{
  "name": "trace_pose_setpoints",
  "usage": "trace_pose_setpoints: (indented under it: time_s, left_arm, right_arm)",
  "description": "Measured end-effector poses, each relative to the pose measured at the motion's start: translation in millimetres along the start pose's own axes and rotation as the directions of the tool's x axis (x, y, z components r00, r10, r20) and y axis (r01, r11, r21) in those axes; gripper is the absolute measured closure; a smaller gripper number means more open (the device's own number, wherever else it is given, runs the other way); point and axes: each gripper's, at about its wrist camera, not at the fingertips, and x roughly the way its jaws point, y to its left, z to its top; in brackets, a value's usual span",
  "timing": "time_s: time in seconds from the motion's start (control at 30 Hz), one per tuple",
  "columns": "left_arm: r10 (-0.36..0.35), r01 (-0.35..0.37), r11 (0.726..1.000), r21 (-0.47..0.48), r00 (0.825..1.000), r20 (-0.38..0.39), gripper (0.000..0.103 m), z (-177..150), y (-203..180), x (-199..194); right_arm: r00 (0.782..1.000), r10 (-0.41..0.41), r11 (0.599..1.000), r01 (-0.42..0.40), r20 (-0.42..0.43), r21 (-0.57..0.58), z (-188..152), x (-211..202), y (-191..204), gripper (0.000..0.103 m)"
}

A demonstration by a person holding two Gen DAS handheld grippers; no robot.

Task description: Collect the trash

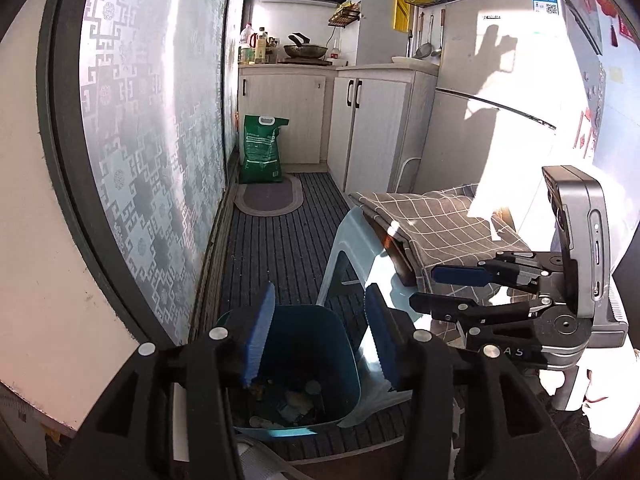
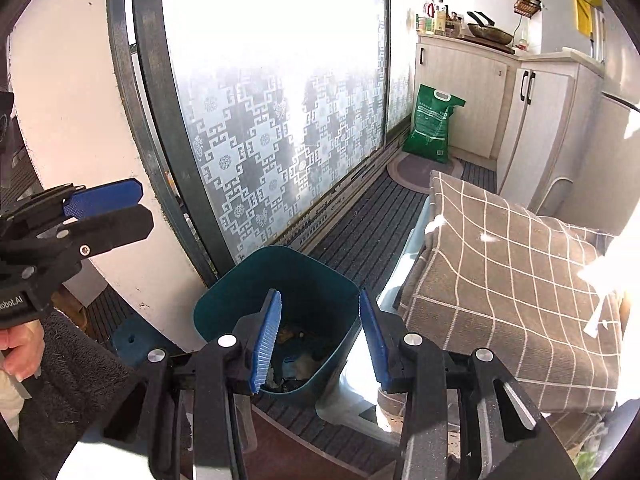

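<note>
The bin [image 1: 296, 364] sits on the striped mat low in the centre of both views, its mouth tipped toward the cameras so the scraps and wrappers at its bottom show; trash already lies in it. The left gripper [image 1: 318, 336] hangs right over that mouth with its jaws apart and nothing between the blue pads, which I judge fits a piece just let go into the bin. The right gripper [image 2: 320, 340] hovers above the same opening, jaws likewise apart and empty; in the left view it shows side-on at lower right. A pale stool [image 1: 352, 256] stands just right of the bin, carrying a checked cloth [image 2: 516, 272] folded over it. A patterned glass door [image 2: 280, 140] runs along the left, and a green bag [image 1: 262, 152] leans by the far cabinets [image 1: 372, 128], well apart from the bin
</note>
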Motion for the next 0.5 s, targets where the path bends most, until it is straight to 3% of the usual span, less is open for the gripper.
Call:
trace_pose_setpoints:
  time_s: [0.1,0.2,0.3,0.33,0.5]
  left_arm:
    - [0.007,-0.007,1.000,0.016,0.999,0.032,0.042,-2.3,-6.0,-6.1]
    - [0.010,-0.011,1.000,0.013,0.999,0.054,0.033,-5.1,-9.8,-10.9]
    - [0.037,-0.038,0.999,0.012,0.995,0.091,0.015,-8.1,-13.2,-16.5]
    - [0.039,-0.041,0.999,0.015,0.993,0.107,0.013,-9.5,-14.7,-19.6]
    - [0.037,-0.038,0.999,0.009,0.991,0.126,0.006,-14.6,-17.4,-28.1]
  right_arm:
    - [0.999,-0.044,0.999,0.044,0.023,0.001,-5.3,-17.8,-2.3,0.061]
    - [0.997,-0.055,0.998,0.054,0.054,0.017,-12.1,-38.7,-6.1,0.054]
    - [0.992,-0.080,0.997,0.078,0.094,0.026,-18.7,-60.2,-9.4,0.038]
    - [0.991,-0.087,0.996,0.084,0.103,0.030,-21.4,-65.2,-9.5,0.031]
    - [0.986,-0.109,0.993,0.103,0.125,0.051,-34.9,-82.5,-11.3,0.015]
